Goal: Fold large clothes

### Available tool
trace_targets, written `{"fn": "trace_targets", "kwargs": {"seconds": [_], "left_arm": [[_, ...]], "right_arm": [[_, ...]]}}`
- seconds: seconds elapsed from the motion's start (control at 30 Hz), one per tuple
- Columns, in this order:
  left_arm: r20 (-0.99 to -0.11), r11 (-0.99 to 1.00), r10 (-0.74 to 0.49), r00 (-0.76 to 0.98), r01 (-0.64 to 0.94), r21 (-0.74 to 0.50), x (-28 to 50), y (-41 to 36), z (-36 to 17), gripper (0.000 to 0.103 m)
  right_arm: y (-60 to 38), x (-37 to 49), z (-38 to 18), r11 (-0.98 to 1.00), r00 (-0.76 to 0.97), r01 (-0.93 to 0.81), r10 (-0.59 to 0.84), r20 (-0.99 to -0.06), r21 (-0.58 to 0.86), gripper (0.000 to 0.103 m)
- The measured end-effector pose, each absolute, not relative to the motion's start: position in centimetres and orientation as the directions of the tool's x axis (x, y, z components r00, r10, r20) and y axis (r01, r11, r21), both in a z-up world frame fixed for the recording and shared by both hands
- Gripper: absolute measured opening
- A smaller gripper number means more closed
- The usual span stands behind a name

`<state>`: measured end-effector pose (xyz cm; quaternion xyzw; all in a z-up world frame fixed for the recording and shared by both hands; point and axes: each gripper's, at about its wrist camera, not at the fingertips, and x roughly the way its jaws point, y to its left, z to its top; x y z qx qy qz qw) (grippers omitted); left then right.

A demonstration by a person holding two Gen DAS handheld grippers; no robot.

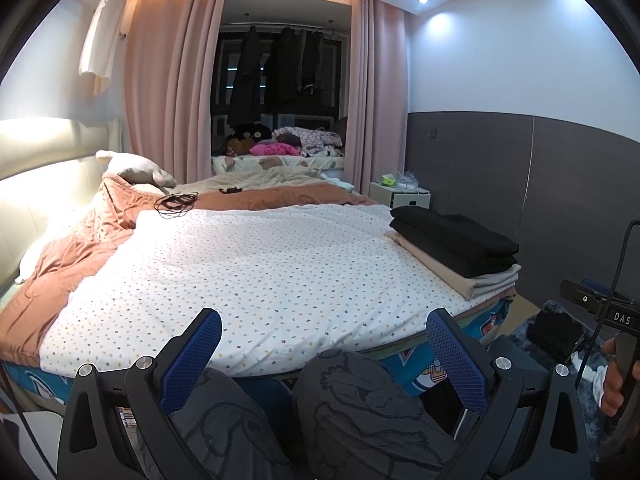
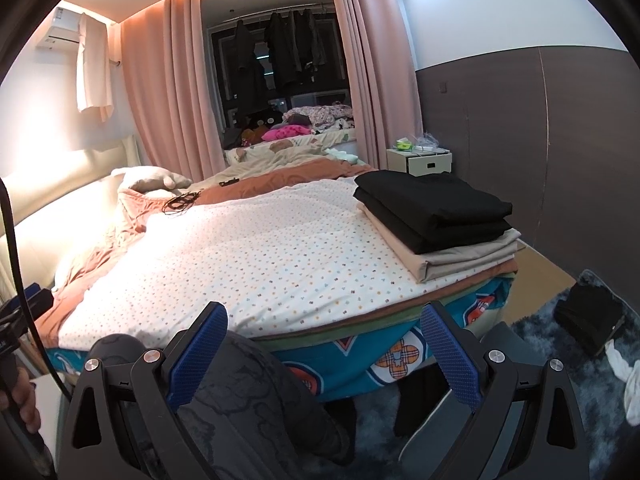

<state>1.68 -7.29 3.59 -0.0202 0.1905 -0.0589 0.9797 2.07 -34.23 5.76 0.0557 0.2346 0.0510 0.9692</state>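
A stack of folded clothes, black pieces (image 1: 456,240) (image 2: 432,208) on top of beige ones (image 2: 460,260), rests on the bed's right corner. The dotted white quilt (image 1: 248,264) (image 2: 256,256) covers the bed in front of me. My left gripper (image 1: 324,332) is open and holds nothing, low before the bed's near edge above a person's knees (image 1: 360,392). My right gripper (image 2: 324,328) is also open and holds nothing, at the same edge. A dark garment (image 2: 588,316) lies on the grey rug to the right.
An orange blanket (image 1: 80,248) is bunched at the bed's left, with a plush toy (image 1: 140,168) and a black cable (image 1: 176,202) near the headboard. A white nightstand (image 2: 420,162) stands at the far right wall. White cloth (image 2: 628,376) lies on the rug.
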Motion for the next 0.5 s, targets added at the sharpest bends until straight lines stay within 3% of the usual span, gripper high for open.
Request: {"fn": "trace_targets", "kwargs": {"seconds": [0.5], "left_arm": [[-0.355,0.992,-0.126,0.926,0.109,-0.069,0.89,-7.07,3.76,0.103]], "right_arm": [[-34.10,1.31,5.61,0.989,0.885,-0.088,0.134,-0.446,0.122,0.097]]}}
